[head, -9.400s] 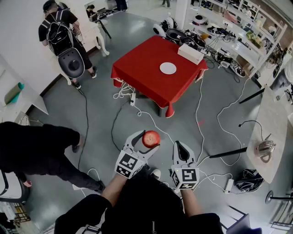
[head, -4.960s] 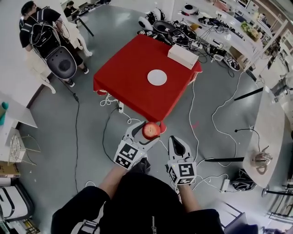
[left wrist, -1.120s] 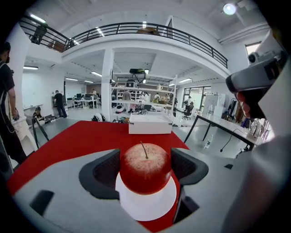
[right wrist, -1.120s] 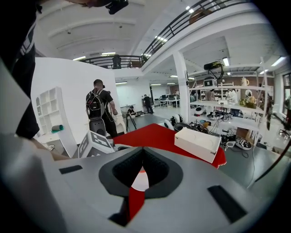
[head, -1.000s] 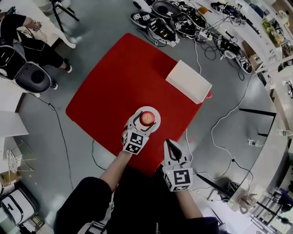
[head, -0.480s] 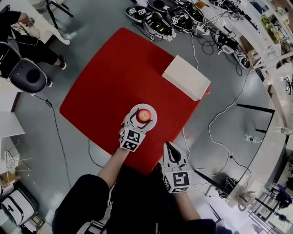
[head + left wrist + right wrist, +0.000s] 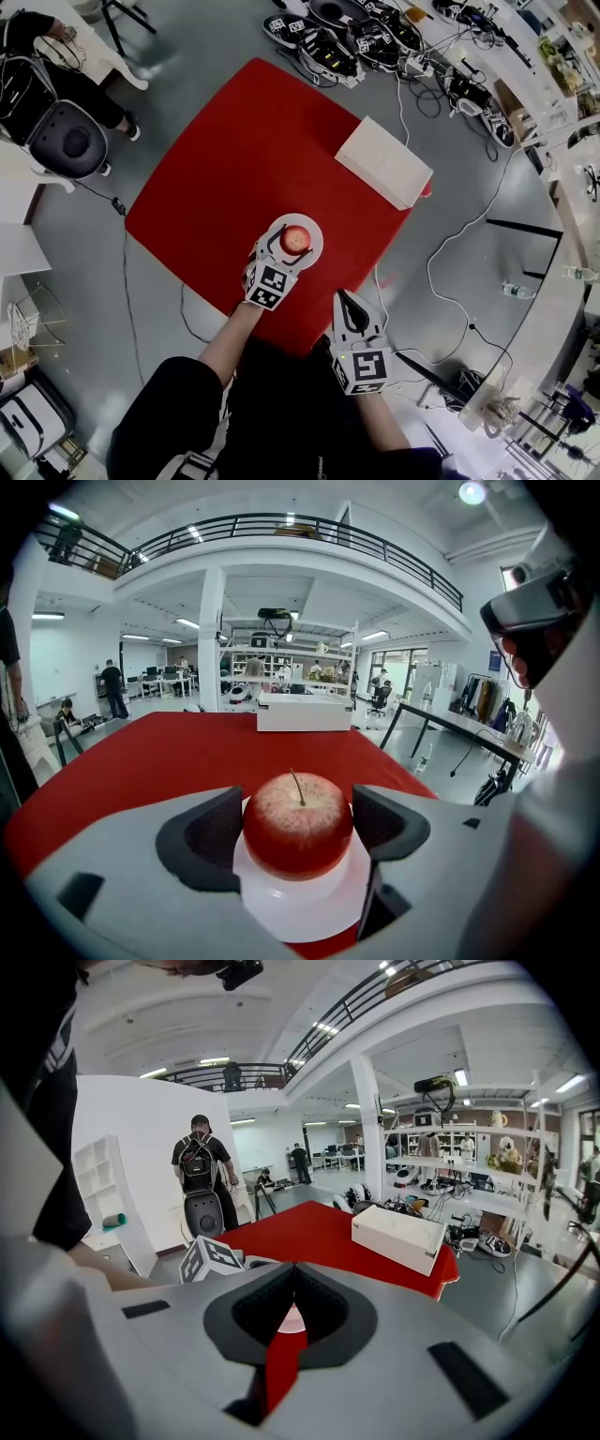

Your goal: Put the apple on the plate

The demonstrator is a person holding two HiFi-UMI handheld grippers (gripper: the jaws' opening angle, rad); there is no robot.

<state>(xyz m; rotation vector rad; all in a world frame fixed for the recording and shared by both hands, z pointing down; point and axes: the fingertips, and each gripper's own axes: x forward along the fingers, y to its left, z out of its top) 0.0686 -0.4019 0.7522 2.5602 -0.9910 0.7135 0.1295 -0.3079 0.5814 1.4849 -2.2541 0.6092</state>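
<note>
Both jaws of the left gripper clamp the apple over the plate; the right gripper is closed and empty.

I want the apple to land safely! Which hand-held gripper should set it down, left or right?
Left. The left hand-held gripper holds the apple between its jaws right over the white plate, so it probably just opens. The right hand-held gripper is shut, empty, and farther back.

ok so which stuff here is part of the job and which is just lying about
Job: apple, held in the left tongs; white plate under it; red table.
Lying about: white box, floor gear, right tongs shut and empty.
</note>
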